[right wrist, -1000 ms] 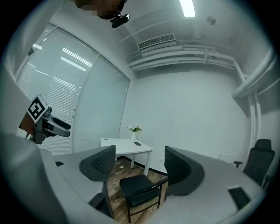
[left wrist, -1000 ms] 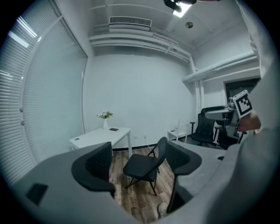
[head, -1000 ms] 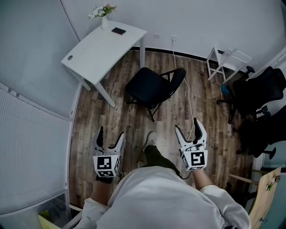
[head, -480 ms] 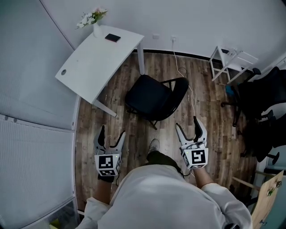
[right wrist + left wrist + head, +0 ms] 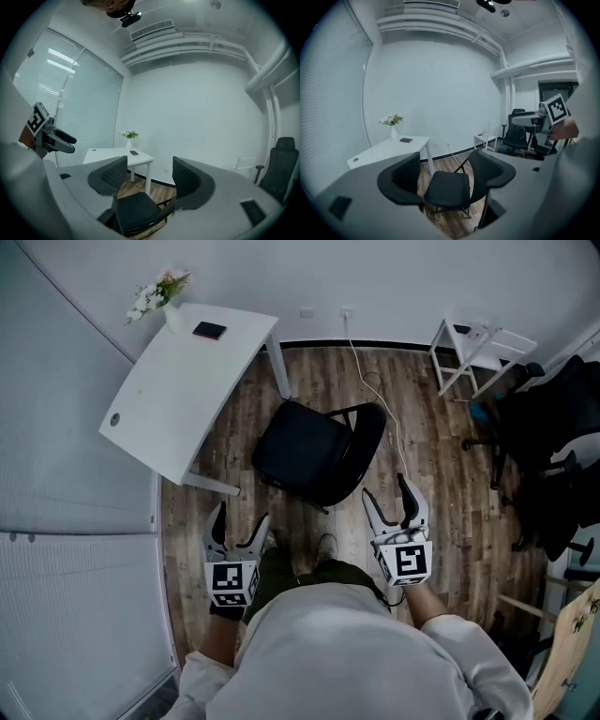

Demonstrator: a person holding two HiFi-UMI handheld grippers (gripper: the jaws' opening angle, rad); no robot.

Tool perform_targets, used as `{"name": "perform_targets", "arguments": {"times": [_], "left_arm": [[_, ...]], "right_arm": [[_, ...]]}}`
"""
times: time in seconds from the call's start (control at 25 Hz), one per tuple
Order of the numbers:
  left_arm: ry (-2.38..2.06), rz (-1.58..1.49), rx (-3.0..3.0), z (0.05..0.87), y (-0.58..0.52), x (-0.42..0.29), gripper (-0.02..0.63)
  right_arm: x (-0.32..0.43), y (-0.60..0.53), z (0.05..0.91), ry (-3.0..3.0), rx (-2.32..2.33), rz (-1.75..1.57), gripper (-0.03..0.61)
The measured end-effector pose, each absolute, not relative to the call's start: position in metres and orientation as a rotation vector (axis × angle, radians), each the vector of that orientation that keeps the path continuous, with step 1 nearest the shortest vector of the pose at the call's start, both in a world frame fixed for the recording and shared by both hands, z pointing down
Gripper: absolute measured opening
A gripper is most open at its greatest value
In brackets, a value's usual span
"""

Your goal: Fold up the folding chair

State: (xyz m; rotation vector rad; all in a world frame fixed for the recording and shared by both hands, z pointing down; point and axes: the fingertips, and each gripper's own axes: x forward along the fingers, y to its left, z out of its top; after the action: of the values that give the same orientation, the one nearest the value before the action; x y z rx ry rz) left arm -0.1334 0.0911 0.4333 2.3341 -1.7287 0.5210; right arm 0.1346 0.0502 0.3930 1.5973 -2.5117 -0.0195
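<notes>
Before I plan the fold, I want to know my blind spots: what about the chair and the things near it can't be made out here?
- Legs and hinge of the chair: head view, mostly hidden under its own seat and back.
- Back of the chair: left gripper view, partly covered by the left gripper.
- Dark flat item on the table: too small in every view to identify.

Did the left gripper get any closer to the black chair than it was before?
Yes. The left gripper has moved forward toward the chair; the gap between them is smaller than a second ago.
</notes>
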Motion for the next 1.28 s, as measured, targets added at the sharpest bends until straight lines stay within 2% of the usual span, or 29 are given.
{"name": "perform_targets", "arguments": {"times": [0.44,0.88,1.28], "left_arm": [[-1.393,0.583,2.488,0.496,-0.014,-0.114,0.377],[-0.95,0.775,2.594,0.571,-0.121,-0.136,0.377],[-0.841,0.925,2.352,0.718,-0.188,-0.158,0.377]], "right_arm": [[0.17,0.018,0.416,-2.233,1.908,0.015,0.299],[0.157,-0.047,0.451,-1.866,2.157,0.226,0.296],[0.194,-0.13,0.549,-1.741,2.074,0.458,0.296]]}}
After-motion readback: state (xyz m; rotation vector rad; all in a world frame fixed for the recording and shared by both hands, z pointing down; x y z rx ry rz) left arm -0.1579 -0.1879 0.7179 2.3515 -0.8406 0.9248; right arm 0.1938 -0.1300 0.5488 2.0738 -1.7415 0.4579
